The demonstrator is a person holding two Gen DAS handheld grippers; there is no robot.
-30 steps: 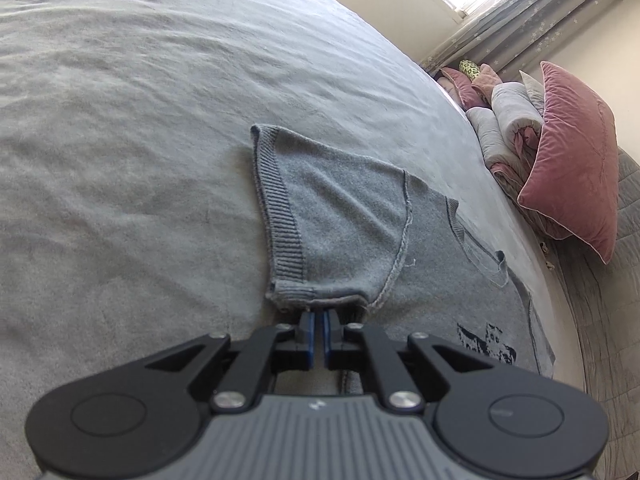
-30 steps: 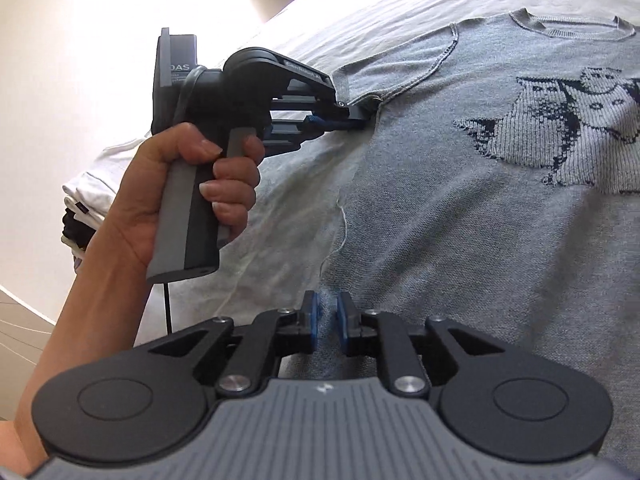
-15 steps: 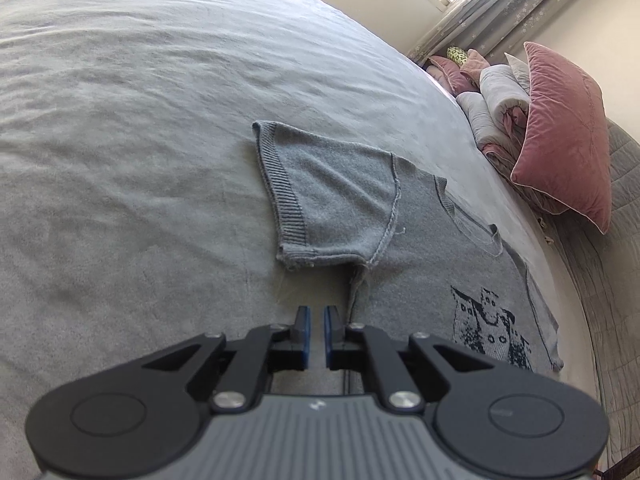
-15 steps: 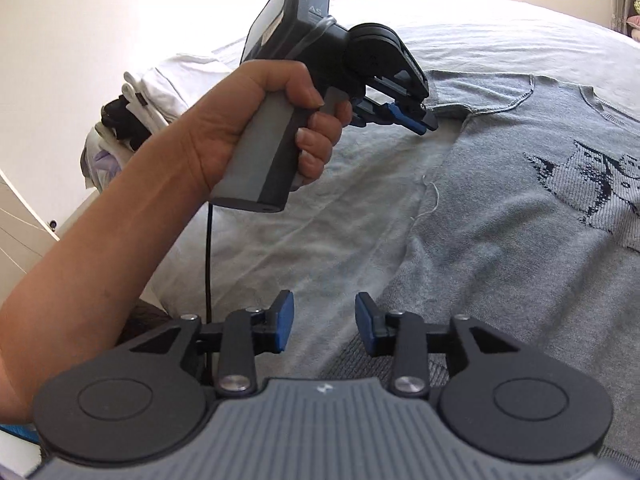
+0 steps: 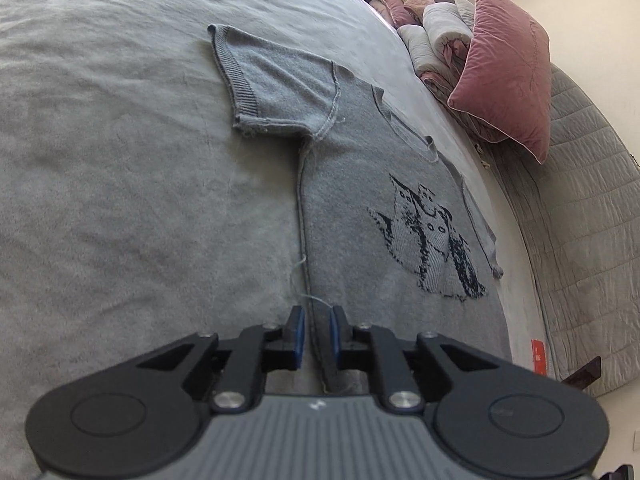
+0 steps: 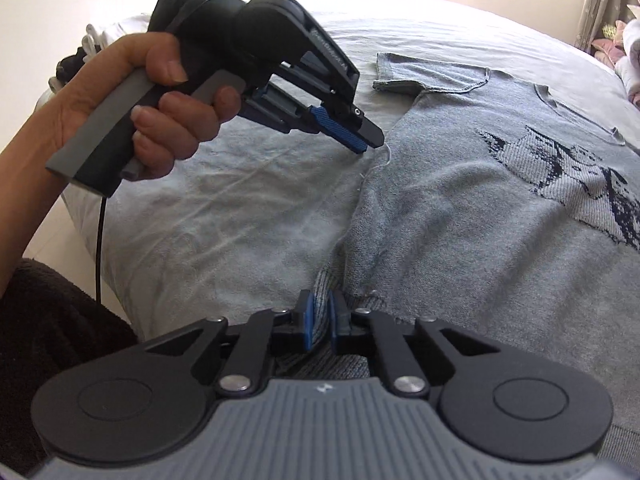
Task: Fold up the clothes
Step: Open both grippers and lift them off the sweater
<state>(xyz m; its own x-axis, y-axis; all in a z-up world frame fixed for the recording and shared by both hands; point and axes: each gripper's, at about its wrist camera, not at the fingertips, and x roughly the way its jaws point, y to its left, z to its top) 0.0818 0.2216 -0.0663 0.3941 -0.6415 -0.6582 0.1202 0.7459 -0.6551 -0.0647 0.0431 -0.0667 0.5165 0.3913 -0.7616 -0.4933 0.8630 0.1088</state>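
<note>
On grey bedspread [image 5: 120,160] | grey knit owl-print sweater [image 5: 360,208] flat, unfolded | right gripper [image 6: 319,320] pinching its hem corner | left gripper [image 5: 318,334] jaws opening, side seam between, ungripped | folding barely begun

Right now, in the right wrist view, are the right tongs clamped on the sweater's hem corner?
Yes, the right tongs pinch a bunched fold of the grey sweater at its ribbed hem corner, fabric pressed between both blue pads.

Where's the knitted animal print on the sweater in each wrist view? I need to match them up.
Left wrist: animal print sits right of centre, beyond the left claw.
Right wrist: animal print sits at the right edge, upper half.
Shared landmark: the spread sleeve, up and left of the print in both.
</note>
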